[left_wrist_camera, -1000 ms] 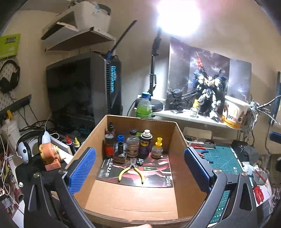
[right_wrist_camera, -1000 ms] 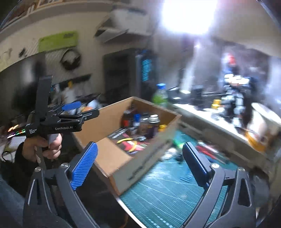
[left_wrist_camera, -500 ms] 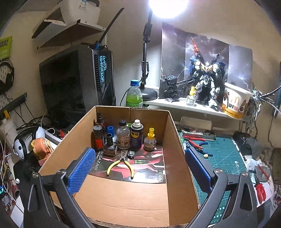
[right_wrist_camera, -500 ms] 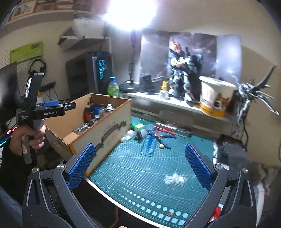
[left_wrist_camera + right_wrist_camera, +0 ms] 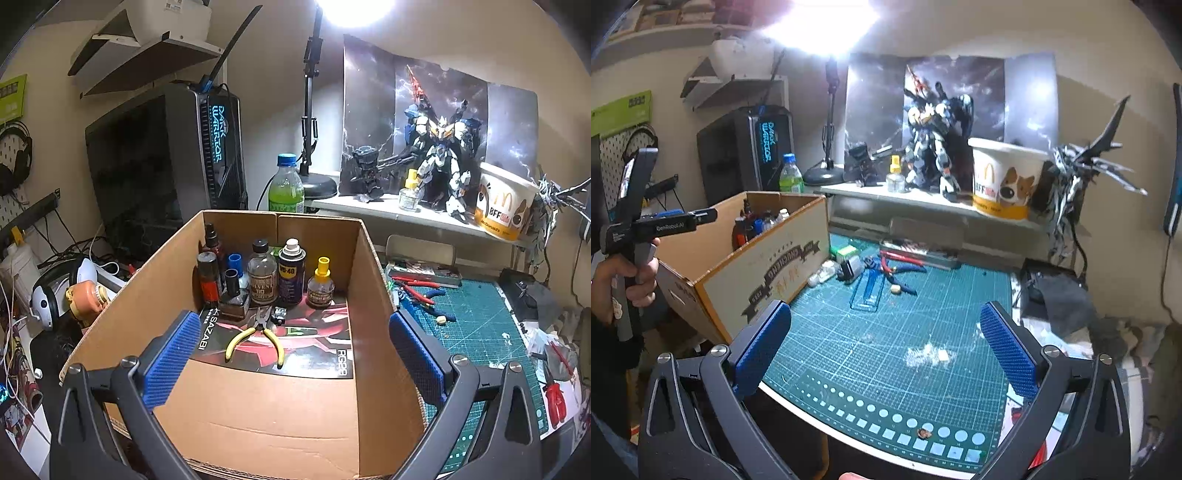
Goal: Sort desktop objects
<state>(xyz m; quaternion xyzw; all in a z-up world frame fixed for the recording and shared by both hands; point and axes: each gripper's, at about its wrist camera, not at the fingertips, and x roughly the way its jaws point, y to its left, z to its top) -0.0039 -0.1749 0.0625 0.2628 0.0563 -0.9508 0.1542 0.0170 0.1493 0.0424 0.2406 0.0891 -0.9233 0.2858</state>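
Both tools spread wide and empty: the left tool (image 5: 291, 354) over the cardboard box (image 5: 369, 258), the right tool (image 5: 886, 347) should approach the cutters (image 5: 897, 264) at the cutting mat's (image 5: 886, 350) far edge squarely.

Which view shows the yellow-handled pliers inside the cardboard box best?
The left wrist view. It looks down into the cardboard box, so the yellow-handled pliers lie in plain sight on the printed sheet in front of the bottles. In the right wrist view the box's side wall hides them; only the bottle tops show above the rim.
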